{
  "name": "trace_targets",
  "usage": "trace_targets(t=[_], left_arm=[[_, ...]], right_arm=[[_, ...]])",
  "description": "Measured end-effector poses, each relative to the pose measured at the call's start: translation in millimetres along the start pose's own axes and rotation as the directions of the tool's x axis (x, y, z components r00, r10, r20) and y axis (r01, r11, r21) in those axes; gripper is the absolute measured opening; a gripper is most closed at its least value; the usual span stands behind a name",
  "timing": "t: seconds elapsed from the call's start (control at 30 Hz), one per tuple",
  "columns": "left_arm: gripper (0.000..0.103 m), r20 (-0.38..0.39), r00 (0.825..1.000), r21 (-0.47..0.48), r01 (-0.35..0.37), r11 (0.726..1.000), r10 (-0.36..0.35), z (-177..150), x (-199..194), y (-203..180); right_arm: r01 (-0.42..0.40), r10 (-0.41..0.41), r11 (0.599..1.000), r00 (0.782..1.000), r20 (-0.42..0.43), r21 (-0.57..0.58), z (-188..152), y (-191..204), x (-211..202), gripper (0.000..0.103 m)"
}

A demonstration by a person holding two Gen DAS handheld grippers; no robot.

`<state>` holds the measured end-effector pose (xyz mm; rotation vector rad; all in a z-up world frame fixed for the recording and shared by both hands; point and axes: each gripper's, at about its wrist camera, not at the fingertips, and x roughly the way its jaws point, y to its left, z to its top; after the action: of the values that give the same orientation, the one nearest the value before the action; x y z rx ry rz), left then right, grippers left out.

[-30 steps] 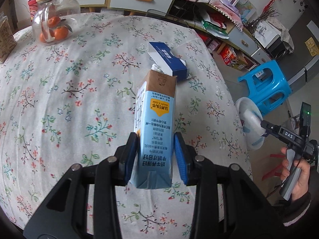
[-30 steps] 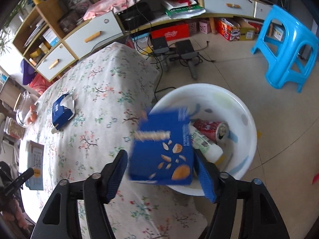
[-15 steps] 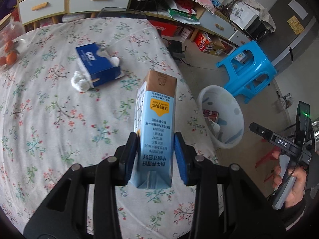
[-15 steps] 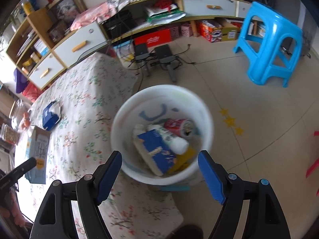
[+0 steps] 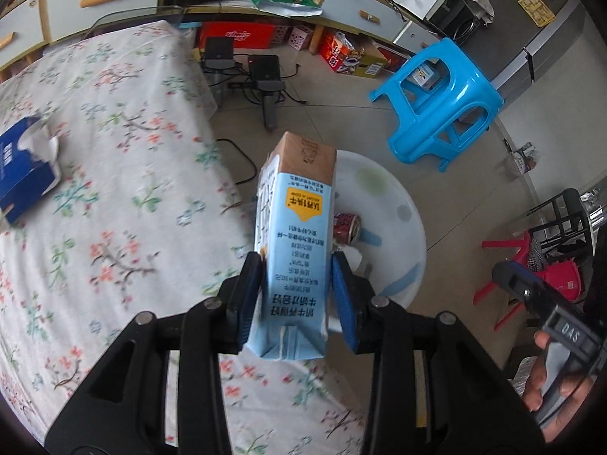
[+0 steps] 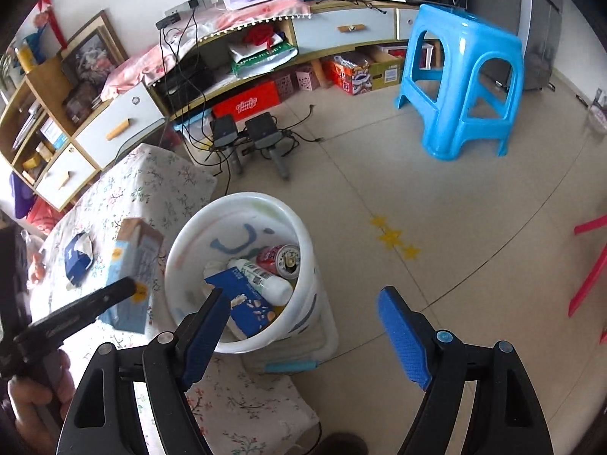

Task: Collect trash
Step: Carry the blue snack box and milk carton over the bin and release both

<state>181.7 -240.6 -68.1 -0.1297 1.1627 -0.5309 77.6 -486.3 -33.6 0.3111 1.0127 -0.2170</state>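
Two grippers, L to R: left gripper (image 5: 296, 295) pinches the milk carton (image 5: 294, 250) upright at the table edge (image 5: 114, 174), angled down twd the white bin (image 6: 242, 276). Centre it over the rim before letting go. Right gripper (image 6: 303, 331) spread, empty, jaws widening, tilted down beside the bin.

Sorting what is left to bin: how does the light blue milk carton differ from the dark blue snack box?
The light blue milk carton is clamped in the left gripper above the table edge; the dark blue snack box already lies in the white plastic bucket. The carton is pale, the box dark. Both are cardboard packaging.
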Motion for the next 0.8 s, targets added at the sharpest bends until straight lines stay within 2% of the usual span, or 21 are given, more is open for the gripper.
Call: trace_targets(t=[0.17, 0.27, 0.33, 0.37, 0.4, 0.53, 0.63, 0.8], left_arm=[[0.039, 0.014, 1.0, 0.023, 0.012, 1.0, -0.012, 7.5, 5.1, -9.9], [0.041, 0.033, 0.998, 0.028, 0.047, 0.999, -0.047, 9.0, 4.5, -8.7], [0.061, 0.032, 0.997, 0.017, 0.071, 0.997, -0.071, 9.9, 4.8, -6.2], [0.076, 0.042, 0.998, 0.002, 0.048, 0.999, -0.048, 9.2, 2.7, -2.2], [0.082, 0.05, 0.998, 0.0, 0.03, 1.0, -0.029, 8.7, 1.4, -1.8], [0.085, 0.05, 0.998, 0.005, -0.03, 1.0, 0.03, 3.5, -6.4, 8.5], [0.091, 0.064, 0.993, 0.011, -0.096, 0.995, 0.095, -4.4, -16.7, 19.6], [0.097, 0.086, 0.989, -0.001, -0.124, 0.992, 0.124, -14.8, -33.0, 42.1]], right_arm=[[-0.011, 0.011, 1.0, 1.0, -0.006, 0.024, 0.3, -4.8, 1.4, 0.082], [-0.01, 0.01, 0.999, 1.0, -0.01, 0.032, -0.1, -5.6, 2.8, 0.082], [-0.01, 0.01, 0.999, 1.0, -0.011, 0.034, -1.3, -4.7, 2.7, 0.082], [-0.011, 0.011, 0.999, 1.0, -0.01, 0.033, -1.5, -4.3, 2.6, 0.082], [-0.011, 0.012, 0.999, 1.0, -0.009, 0.032, -1.4, -3.8, 2.4, 0.082], [-0.01, 0.011, 1.0, 1.0, -0.012, 0.02, -1.3, 4.2, 3.7, 0.082], [-0.012, 0.012, 1.0, 1.0, -0.014, 0.009, -1.5, 10.4, 4.6, 0.082], [-0.013, 0.013, 1.0, 1.0, -0.021, -0.018, -1.2, 27.5, 7.5, 0.082]])
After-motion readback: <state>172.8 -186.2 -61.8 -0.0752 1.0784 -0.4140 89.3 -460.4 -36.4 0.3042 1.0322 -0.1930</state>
